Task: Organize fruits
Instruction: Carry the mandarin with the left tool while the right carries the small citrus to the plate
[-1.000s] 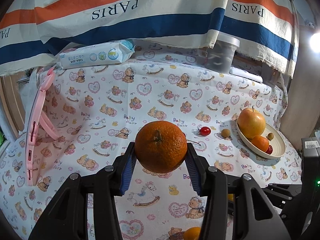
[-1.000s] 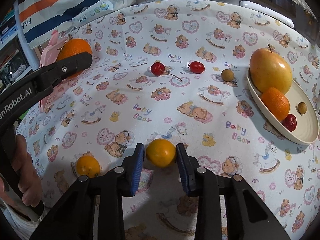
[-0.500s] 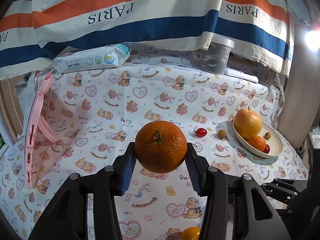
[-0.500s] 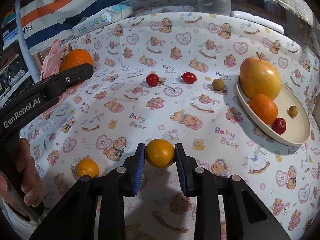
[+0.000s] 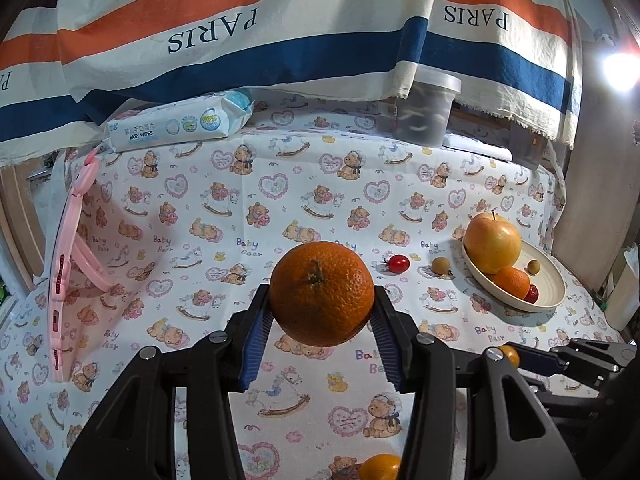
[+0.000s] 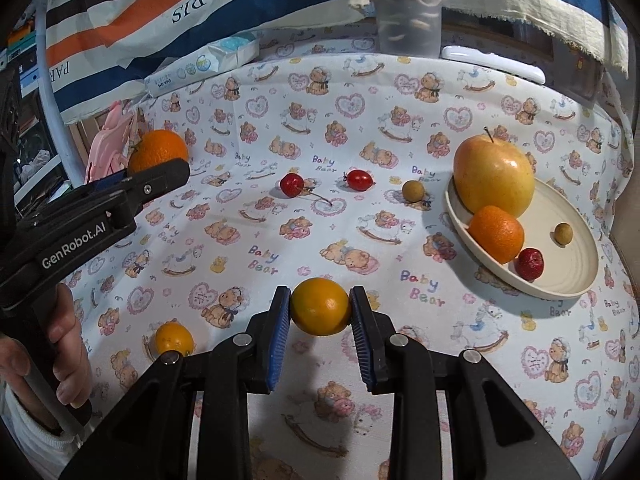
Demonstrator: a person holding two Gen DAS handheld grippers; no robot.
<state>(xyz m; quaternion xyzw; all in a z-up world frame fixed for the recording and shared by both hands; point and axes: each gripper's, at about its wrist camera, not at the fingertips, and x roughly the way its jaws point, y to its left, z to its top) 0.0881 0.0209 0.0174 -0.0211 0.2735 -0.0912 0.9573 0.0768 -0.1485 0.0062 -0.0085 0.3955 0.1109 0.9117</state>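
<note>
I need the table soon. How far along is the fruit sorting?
Done: apple, a small orange and two small fruits sit on the plate. In hand: left gripper holds a big orange, right gripper a yellow-orange fruit. Left: cherry, tomato, brown fruit, one citrus.

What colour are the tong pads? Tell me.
Blue pads, ribbed; clearest in the right wrist view.

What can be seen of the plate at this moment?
The plate is a shallow, cream-coloured oval dish with faint rings inside, resting on the bear-print cloth at the right. It holds a large yellow-red apple, a small orange, a dark red fruit and a little brown round fruit. Much of its right half is bare. No gripper touches it.
</note>
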